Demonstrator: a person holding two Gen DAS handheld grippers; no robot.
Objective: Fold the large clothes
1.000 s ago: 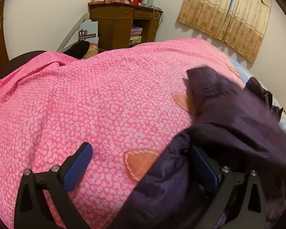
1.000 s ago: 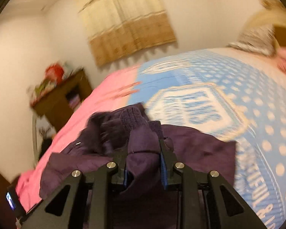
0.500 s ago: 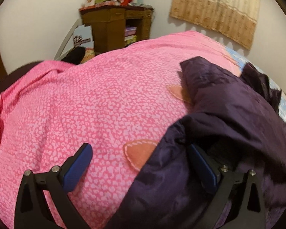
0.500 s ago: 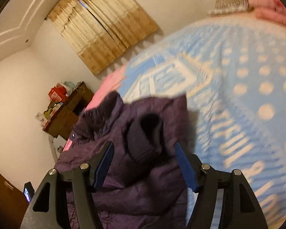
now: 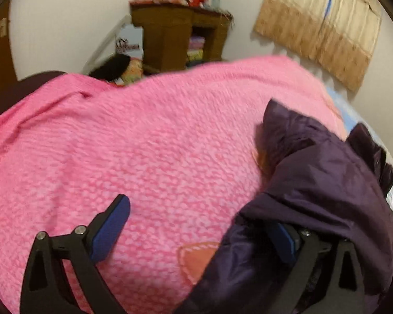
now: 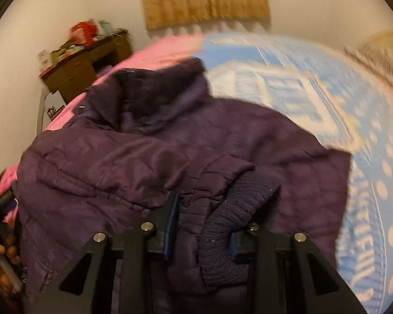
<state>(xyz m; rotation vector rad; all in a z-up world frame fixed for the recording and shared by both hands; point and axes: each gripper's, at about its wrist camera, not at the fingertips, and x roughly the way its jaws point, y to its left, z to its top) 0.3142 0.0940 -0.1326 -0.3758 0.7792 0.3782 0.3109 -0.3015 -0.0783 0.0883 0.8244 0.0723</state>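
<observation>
Purple quilted jacket (image 6: 149, 157) is bunched on the bed right at the right gripper (image 6: 204, 225); its sleeve end with ribbed knit cuff (image 6: 233, 209) is caught between the closing blue-padded jaws. Left gripper (image 5: 196, 231) is spread wide, nothing pinched; jacket hem is draped over its right finger only. Pink patterned blanket (image 5: 144, 144) is seen beyond, blue dotted sheet (image 6: 353, 130) farther off.

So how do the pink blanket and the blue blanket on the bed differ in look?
The pink blanket has a fine pale speckle with orange patches; the blue blanket has white dots and large white lettering. The pink blanket lies on the side nearer the wooden desk, the blue blanket on the side away from it. Both lie partly under the purple jacket.
</observation>
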